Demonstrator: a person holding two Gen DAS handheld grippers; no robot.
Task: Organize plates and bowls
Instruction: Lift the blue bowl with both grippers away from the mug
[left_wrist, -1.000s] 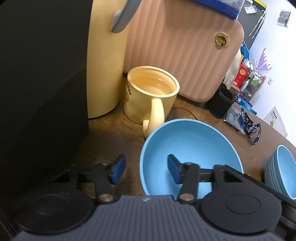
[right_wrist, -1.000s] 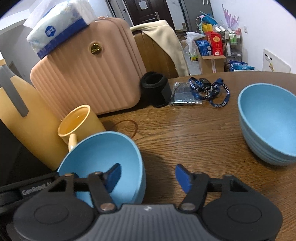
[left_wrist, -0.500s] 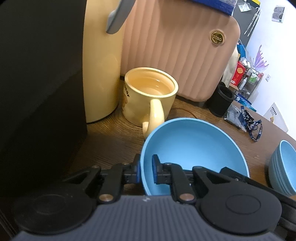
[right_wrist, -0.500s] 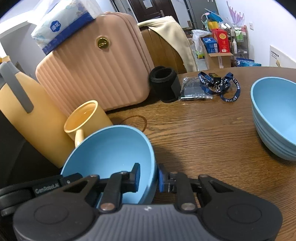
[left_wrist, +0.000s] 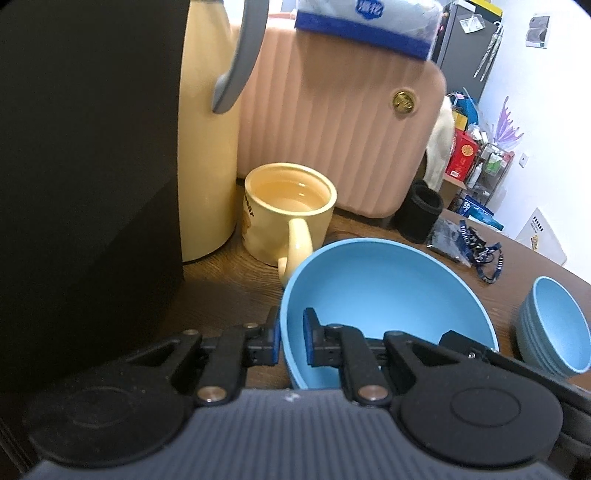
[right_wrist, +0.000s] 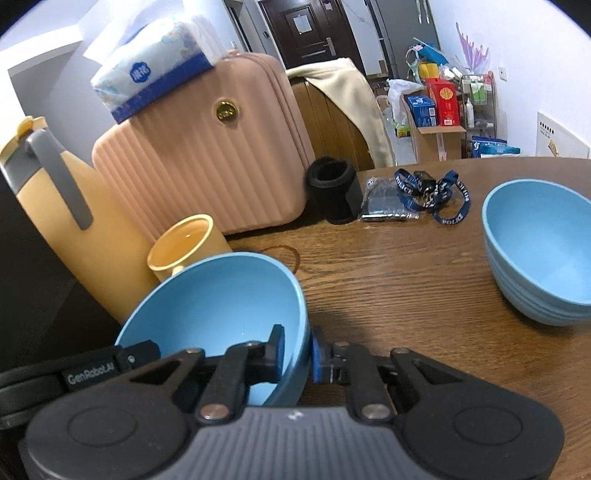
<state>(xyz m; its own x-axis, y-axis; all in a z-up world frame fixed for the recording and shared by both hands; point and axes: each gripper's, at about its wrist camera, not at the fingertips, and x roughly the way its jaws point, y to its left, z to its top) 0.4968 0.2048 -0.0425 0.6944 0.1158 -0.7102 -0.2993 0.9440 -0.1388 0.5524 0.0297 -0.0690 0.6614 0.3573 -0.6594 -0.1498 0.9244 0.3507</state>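
Both grippers are pinching one blue bowl (left_wrist: 388, 291): the left gripper (left_wrist: 290, 341) is clamping its left rim, the right gripper (right_wrist: 297, 350) its right rim, above the counter (right_wrist: 399, 280).

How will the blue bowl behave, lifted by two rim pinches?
The blue bowl looks stiff and probably light: its thin wall keeps shape between the right gripper pads. The smooth matte surface could slip. With the left gripper on the opposite rim, tipping seems unlikely.
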